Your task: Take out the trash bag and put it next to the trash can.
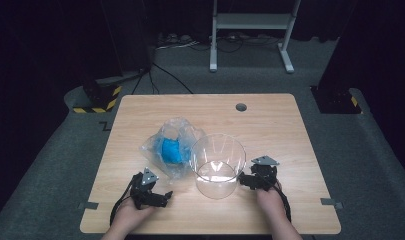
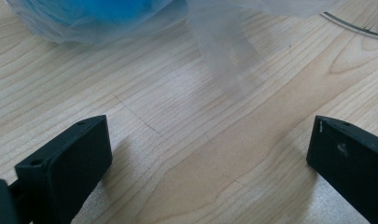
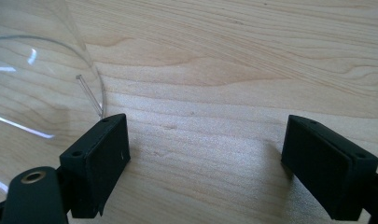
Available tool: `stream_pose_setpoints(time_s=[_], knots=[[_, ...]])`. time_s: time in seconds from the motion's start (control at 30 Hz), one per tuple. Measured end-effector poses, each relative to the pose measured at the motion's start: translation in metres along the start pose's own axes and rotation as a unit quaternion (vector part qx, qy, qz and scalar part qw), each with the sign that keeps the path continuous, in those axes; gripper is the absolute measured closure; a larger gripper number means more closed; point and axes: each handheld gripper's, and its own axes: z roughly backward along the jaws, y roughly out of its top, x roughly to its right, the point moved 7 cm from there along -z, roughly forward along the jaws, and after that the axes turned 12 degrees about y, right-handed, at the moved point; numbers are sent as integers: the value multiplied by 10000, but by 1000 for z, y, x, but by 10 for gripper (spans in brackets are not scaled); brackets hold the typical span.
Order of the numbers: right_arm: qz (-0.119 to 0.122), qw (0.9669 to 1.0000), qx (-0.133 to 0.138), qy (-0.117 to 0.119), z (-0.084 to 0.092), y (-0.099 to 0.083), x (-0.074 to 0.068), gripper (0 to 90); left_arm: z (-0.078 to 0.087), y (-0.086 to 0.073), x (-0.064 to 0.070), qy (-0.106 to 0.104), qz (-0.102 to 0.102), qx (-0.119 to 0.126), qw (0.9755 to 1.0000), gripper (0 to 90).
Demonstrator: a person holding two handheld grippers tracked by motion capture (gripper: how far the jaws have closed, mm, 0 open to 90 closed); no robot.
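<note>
While both grippers rest on the surface (image 1: 270, 120), left gripper (image 1: 162, 196) by the plastic bag (image 1: 172, 147), right gripper (image 1: 246, 181) by the clear container (image 1: 217, 160), their jaws stand wide apart, empty.

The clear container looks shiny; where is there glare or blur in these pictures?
High view: the clear container catches pale reflections against dark surroundings. Right gripper view: bright streaks on its wall. Left gripper view: the plastic bag close up is soft and blurred.
</note>
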Motion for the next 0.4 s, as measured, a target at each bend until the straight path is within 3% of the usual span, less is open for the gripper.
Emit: stream_pose_setpoints(time_s=[0.4], knots=[[-32, 10000, 1, -4, 0, 0, -1, 150, -2, 2, 1, -50, -23, 40, 10000, 4]])
